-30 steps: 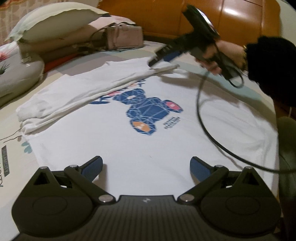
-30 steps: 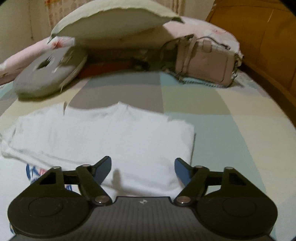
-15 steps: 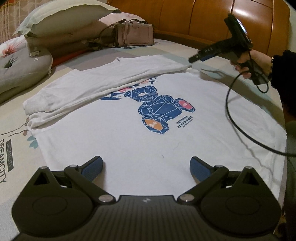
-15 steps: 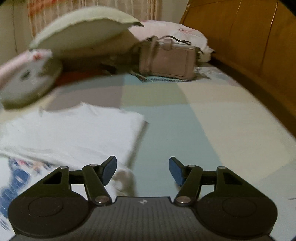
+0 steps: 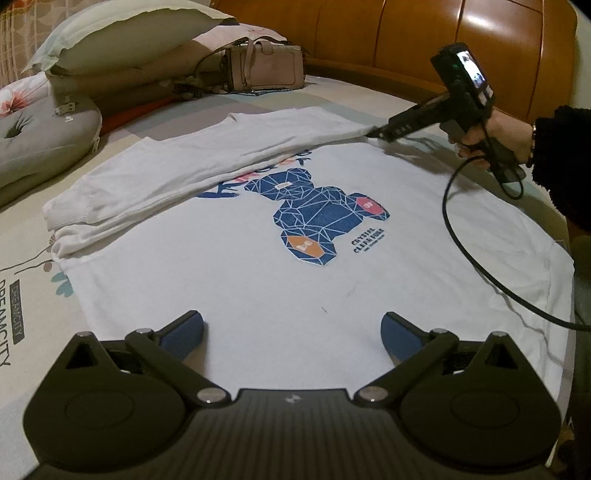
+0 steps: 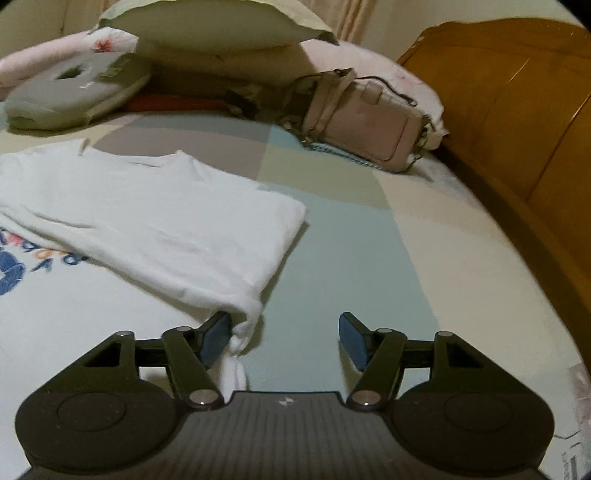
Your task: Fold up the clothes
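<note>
Shifted sideways and lower since a second ago: right gripper (image 6: 282,338), jaws just widened, open beside folded shirt (image 5: 295,280) corner, gripping nothing, likely tidying the fold. Left gripper (image 5: 291,332) open above shirt hem near bed (image 6: 424,236) edge, empty.

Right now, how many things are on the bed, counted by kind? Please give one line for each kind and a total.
Shirts: 1, the white shirt with a blue bear print
Bags: 1, the pink handbag
Cushions: 1, the grey cushion
Pillows: 2, the pale green pillow and the floral pillow beneath it
Total: 5
</note>
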The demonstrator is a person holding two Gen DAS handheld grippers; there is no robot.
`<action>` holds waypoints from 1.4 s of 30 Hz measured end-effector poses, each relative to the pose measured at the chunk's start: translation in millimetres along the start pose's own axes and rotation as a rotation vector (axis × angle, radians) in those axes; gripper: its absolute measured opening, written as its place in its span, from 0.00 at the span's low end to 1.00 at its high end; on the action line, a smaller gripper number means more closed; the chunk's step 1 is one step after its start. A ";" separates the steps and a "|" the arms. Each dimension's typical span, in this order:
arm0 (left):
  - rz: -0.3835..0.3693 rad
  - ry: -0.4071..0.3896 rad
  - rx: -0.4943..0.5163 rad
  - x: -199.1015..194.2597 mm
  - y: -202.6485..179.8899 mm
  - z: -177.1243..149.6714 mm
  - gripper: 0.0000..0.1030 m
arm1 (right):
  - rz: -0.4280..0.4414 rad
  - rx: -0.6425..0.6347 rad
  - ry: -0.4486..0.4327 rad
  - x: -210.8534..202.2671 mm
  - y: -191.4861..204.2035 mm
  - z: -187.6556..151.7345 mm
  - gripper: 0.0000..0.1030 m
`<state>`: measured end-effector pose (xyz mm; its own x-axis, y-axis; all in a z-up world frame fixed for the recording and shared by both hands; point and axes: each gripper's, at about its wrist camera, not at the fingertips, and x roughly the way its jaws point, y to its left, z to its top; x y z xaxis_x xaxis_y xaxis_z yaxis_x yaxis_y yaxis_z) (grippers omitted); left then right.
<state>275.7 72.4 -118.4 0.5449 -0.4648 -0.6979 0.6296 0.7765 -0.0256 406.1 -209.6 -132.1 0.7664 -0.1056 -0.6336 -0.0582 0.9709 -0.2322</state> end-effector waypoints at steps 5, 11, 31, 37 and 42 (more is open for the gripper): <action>-0.001 -0.002 -0.001 -0.4 0.5 -0.1 0.99 | -0.057 0.028 -0.010 8.3 -5.6 3.3 0.71; 0.004 -0.001 0.001 -0.4 0.9 0.3 0.99 | 0.011 0.215 0.012 6.1 -39.3 -12.6 0.77; 0.053 -0.071 -0.198 -7.8 33.8 3.7 0.99 | 0.207 0.213 0.004 14.1 12.0 17.4 0.27; 0.090 -0.057 -0.214 -3.7 33.8 2.3 0.99 | 0.189 0.257 -0.030 -8.2 -2.4 1.0 0.26; 0.132 -0.060 -0.191 -3.6 20.5 4.7 0.99 | 0.197 0.237 -0.060 -0.6 4.9 2.0 0.28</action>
<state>289.3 88.0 -113.1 0.6511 -0.3744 -0.6602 0.4377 0.8959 -0.0764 406.6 -204.4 -131.3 0.7920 0.0959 -0.6030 -0.0642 0.9952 0.0741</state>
